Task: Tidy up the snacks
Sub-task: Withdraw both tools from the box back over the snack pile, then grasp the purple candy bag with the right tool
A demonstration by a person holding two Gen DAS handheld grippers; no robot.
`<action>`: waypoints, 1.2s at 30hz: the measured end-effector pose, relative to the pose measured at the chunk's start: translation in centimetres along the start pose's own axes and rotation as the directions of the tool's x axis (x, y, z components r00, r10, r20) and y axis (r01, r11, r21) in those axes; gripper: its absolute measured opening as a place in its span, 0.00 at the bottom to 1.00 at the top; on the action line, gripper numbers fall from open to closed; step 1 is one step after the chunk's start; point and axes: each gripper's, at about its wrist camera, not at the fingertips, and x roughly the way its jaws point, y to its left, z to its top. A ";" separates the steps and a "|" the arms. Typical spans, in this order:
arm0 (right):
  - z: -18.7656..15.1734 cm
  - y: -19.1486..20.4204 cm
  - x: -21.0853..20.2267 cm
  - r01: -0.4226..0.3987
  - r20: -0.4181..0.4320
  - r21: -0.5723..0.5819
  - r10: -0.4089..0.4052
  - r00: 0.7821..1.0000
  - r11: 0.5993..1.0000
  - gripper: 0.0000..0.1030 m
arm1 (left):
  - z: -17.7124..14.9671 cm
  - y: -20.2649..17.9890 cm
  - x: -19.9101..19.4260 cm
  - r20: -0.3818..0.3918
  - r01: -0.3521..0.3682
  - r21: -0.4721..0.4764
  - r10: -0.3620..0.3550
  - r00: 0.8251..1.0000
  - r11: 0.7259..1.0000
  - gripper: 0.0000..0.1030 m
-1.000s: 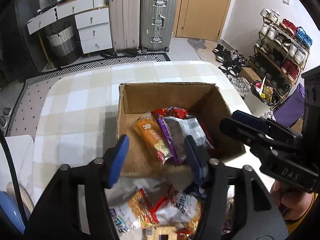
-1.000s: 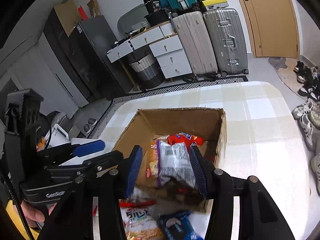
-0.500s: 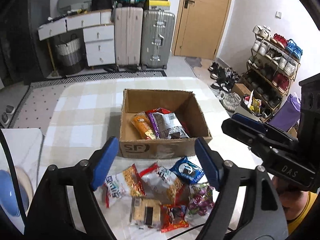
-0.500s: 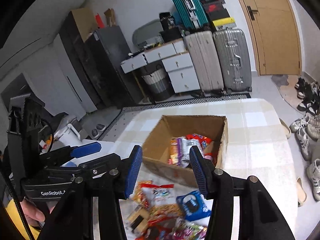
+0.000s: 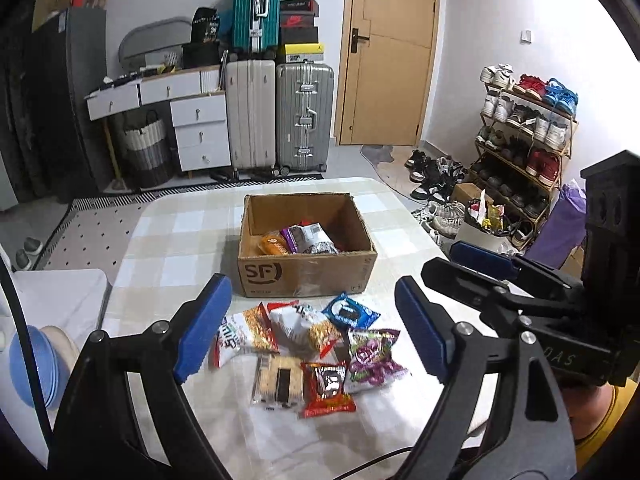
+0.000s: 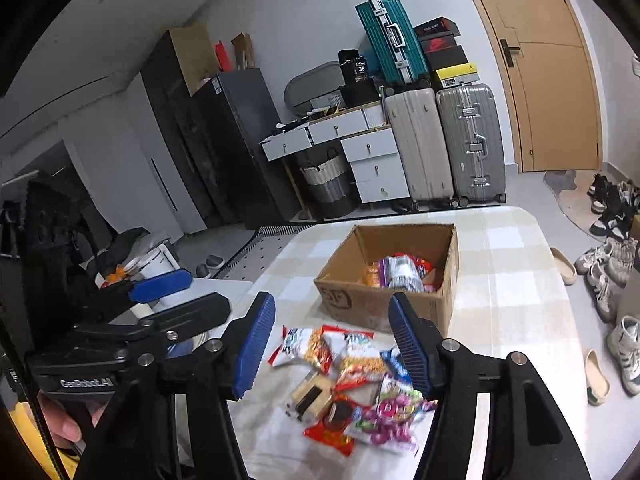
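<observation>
The task looks partly done, by my reading: a few packets, an orange one and a silver one among them, already lie inside the cardboard box (image 5: 306,276), while seven or so are loose on the worktop (image 5: 168,248) just in front of it and have yet to go in; going left to right across that heap, there is the white-and-orange packet (image 5: 244,334), the white crumpled packet (image 5: 298,322), the clear cracker pack (image 5: 278,380) nearer the viewer, the red packet (image 5: 328,390) touching it, the blue cookie packet (image 5: 351,311) close to the box front, and the purple candy bag (image 5: 372,354) at the right end; the left tool (image 5: 308,330) hangs above the heap with its jaws opening and nothing between them; the right tool (image 6: 332,346) does likewise, its jaws opening but narrower, and empty; as for room, the left part of the worktop is bare checked cloth up to a rounded edge, with a white seat and a blue bowl (image 5: 32,364) beyond it; the box stands mid-worktop with clear cloth behind it; the right edge curves close past the purple bag, above a floor strewn with shoes, so a packet nudged that way could slide off.
</observation>
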 end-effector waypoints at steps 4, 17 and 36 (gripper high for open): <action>-2.0 0.4 -1.5 0.004 0.004 0.008 -0.004 1.000 1.000 0.59 | -2.5 -1.4 -3.5 0.020 -0.022 0.030 0.022 1.000 0.999 0.81; -6.7 0.5 -2.8 0.006 0.017 0.006 -0.006 1.000 1.000 0.72 | -10.2 4.1 -8.0 0.035 -0.027 -0.140 0.032 0.999 0.990 1.00; -12.4 -7.5 8.2 0.131 -0.244 0.104 -0.102 0.964 0.986 0.88 | -13.4 9.6 8.8 -0.186 -0.024 -0.250 -0.024 0.982 0.968 0.99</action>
